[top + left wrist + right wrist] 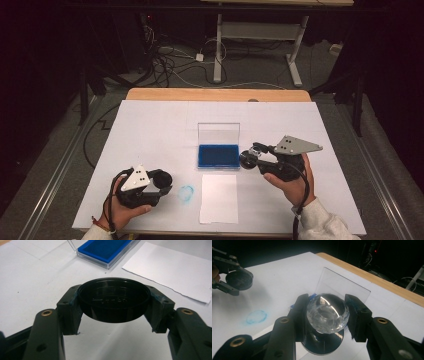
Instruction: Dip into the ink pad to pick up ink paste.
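Black cap (113, 300) pinched in left gripper (113, 302); right gripper (327, 315) clamping crystal-knobbed stamp (327, 313), clearest up close.

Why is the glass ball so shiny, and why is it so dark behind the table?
In the right gripper view, the faceted clear knob catches white glints from the light above; its dark base mirrors it. In the high view, light falls on the white table while the floor behind sits in gloom. In the left gripper view, the black cap shows soft sheen.

Blue ink pad (218, 155) between tongs
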